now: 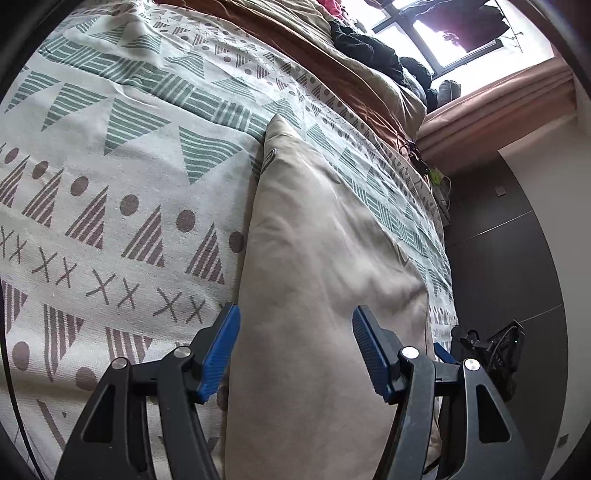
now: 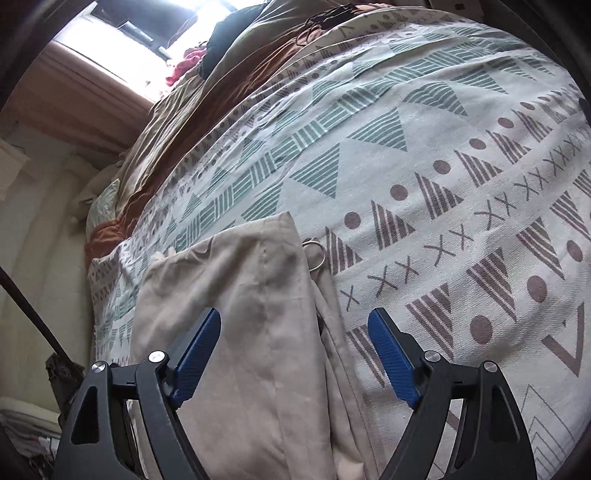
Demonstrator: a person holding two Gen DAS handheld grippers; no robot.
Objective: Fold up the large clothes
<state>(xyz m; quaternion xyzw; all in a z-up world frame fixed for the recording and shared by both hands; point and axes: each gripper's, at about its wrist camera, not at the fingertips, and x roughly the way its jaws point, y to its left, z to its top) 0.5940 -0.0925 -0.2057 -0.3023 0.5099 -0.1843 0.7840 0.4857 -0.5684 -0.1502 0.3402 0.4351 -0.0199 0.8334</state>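
A long beige garment (image 1: 314,240) lies folded in a strip on the patterned bedspread (image 1: 110,166), running along the bed's edge. My left gripper (image 1: 295,317) hovers open over its near end, with the blue pads (image 1: 221,347) apart and the cloth lying flat below them. In the right wrist view the same beige garment (image 2: 240,266) shows its other end, with a metal ring (image 2: 314,254) at its right edge. My right gripper (image 2: 293,314) stands open above the cloth, with nothing pinched between the blue pads (image 2: 195,350).
A brown and tan quilt (image 1: 332,55) and a heap of dark clothes (image 1: 369,40) lie at the far side of the bed under a window (image 1: 436,33). The dark floor (image 1: 498,240) with a black object (image 1: 502,354) borders the bed edge. The bedspread (image 2: 443,184) stretches wide to the right.
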